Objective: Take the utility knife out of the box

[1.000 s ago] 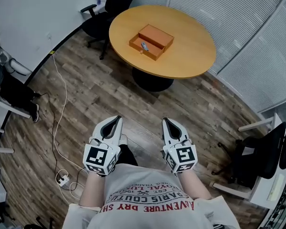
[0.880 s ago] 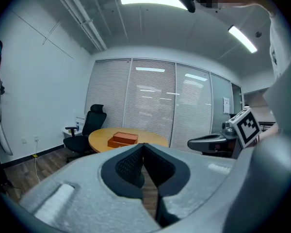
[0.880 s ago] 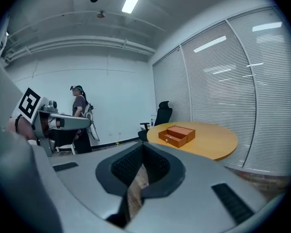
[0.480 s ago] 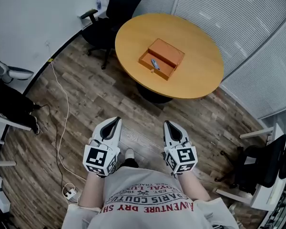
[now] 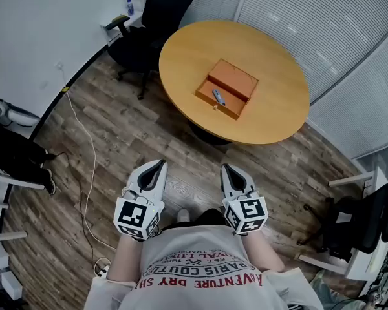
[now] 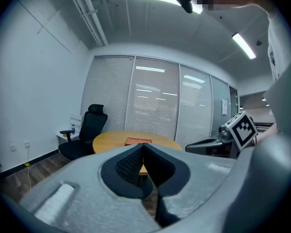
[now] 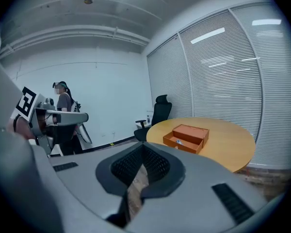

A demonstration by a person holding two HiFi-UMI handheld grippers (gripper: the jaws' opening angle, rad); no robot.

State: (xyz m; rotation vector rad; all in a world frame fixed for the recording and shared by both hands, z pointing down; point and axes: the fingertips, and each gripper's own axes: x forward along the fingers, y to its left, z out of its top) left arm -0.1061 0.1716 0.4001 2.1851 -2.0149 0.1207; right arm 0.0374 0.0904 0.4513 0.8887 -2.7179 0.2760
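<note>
Both grippers are held low in front of the person's chest, over the floor and well apart from the table. The left gripper (image 5: 156,165) has its jaws together at the tips with nothing between the dark ribbed pads. The right gripper (image 5: 227,168) is the same: jaws closed, empty. Each has a smooth grey plastic shell and a cube with black-and-white square markers at the back.

The round tabletop (image 5: 275,53) is smooth light wood on a dark central base. On it sits a flat rectangular orange box (image 5: 236,79) with its near section open like a shallow tray. The utility knife (image 5: 217,97), small, slim and grey, lies inside that open section, angled across it.

The floor (image 5: 136,134) is grey-brown wood-look planks, and a thin white cable (image 5: 85,147) snakes over it on the left. A black office chair (image 5: 154,18) stands just beside the table's far-left edge. Pale slatted blinds (image 5: 330,24) cover the curved wall. The right gripper view shows another person (image 7: 64,107) standing by the white wall.
</note>
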